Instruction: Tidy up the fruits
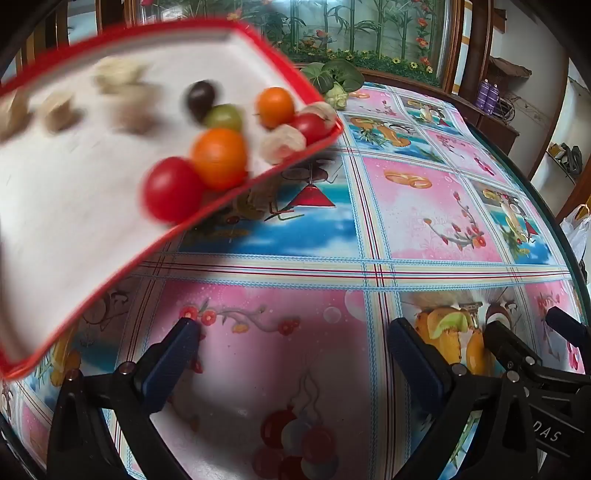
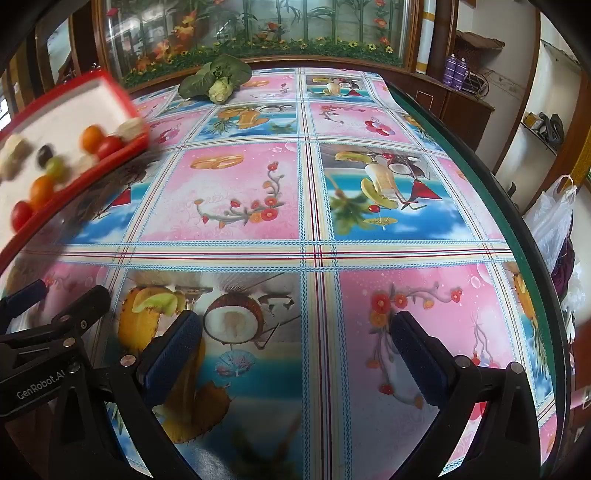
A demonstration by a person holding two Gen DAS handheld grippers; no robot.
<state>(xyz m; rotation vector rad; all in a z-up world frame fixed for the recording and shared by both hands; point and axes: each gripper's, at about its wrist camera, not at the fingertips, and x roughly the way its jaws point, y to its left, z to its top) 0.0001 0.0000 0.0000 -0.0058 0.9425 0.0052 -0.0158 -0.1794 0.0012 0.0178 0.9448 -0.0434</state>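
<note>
White lettering "GenRobot.AI" stands on the black body of the left hand-held gripper [image 2: 40, 386], at the lower left of the right wrist view. In the left wrist view, lower right, the right hand-held gripper [image 1: 546, 435] shows only "DAS", the rest cut off.

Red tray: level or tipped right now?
Tipped. The red tray slants above the table, blurred, its fruits bunched along the low rim.

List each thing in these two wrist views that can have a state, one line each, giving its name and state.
left gripper: open, nothing between its fingers
right gripper: open, nothing between its fingers
red-rimmed tray: tilted, blurred, off the tablecloth
small fruits: bunched against the tray's low rim
leafy vegetable: lying at the table's far end
</note>
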